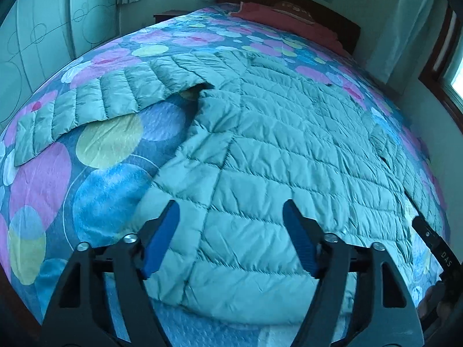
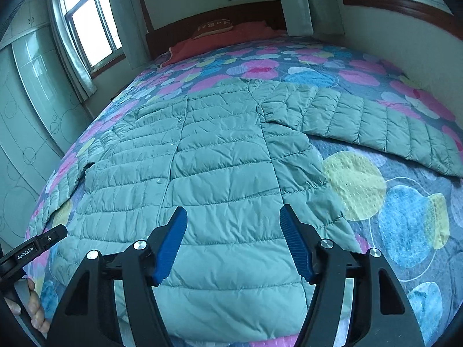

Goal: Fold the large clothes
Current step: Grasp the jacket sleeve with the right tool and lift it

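Observation:
A pale green quilted puffer jacket (image 1: 275, 150) lies flat and front up on the bed, hem toward me, and also shows in the right wrist view (image 2: 220, 156). One sleeve (image 1: 95, 101) stretches out to the left in the left wrist view; the other sleeve (image 2: 385, 124) stretches right in the right wrist view. My left gripper (image 1: 230, 225) is open and empty just above the jacket's lower left part. My right gripper (image 2: 233, 231) is open and empty above the jacket's lower right part. The right gripper's body (image 1: 434, 240) shows at the left view's right edge; the left gripper's body (image 2: 37, 245) at the right view's left edge.
The bed carries a bedspread (image 1: 58, 173) with big coloured circles (image 2: 405, 217). A red pillow (image 2: 220, 37) and a dark headboard (image 2: 211, 20) are at the far end. Wardrobe doors (image 2: 26, 101) stand on one side, windows (image 2: 92, 26) and a wall on the others.

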A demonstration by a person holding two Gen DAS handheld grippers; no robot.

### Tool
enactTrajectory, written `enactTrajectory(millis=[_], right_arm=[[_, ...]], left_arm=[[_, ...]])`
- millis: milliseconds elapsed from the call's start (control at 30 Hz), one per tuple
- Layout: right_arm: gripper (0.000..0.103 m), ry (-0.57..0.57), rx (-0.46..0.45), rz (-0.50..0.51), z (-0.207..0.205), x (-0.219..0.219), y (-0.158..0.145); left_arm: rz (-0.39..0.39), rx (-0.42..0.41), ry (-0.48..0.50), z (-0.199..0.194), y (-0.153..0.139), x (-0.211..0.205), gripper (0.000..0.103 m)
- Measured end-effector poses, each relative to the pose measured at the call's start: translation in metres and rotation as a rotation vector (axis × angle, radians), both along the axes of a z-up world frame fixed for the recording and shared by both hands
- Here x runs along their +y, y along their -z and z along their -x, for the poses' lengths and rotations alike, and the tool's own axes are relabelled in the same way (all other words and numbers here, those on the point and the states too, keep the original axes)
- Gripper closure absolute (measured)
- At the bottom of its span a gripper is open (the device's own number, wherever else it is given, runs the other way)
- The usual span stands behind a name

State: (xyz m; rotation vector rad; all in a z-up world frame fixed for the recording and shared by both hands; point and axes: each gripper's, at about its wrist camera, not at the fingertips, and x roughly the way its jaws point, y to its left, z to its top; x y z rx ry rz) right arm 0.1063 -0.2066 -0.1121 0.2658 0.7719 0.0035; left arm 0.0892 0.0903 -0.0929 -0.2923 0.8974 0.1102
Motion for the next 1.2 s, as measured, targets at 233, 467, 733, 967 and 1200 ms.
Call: enactTrajectory(millis=[233,467,733,967,1200], right_arm=[[0.027,0.213,-0.031,-0.187,-0.019,-0.103,0.018],[0.027,0.498,-0.092,-0.443,-0.005,-0.232,0.049],[0.031,0.665,-0.221,-0.617,0.027,-0.294,0.074],[0.030,0.783,-0.353,-0.717,0.043,-0.325,0.080],[0.039,0.832,-0.398,-0.699,0.050,-0.344,0.082]], left_arm=[[0.105,0.019,-0.218,-0.030,0.027,0.075,0.020],[0.136,-0.012,-0.344,-0.025,0.053,0.115,0.020],[0.066,-0.062,-0.423,-0.017,0.053,0.120,0.020],[0.045,-0.064,-0.460,-0.009,0.053,0.126,0.020],[-0.004,-0.032,-0.457,-0.015,0.058,0.123,0.020]])
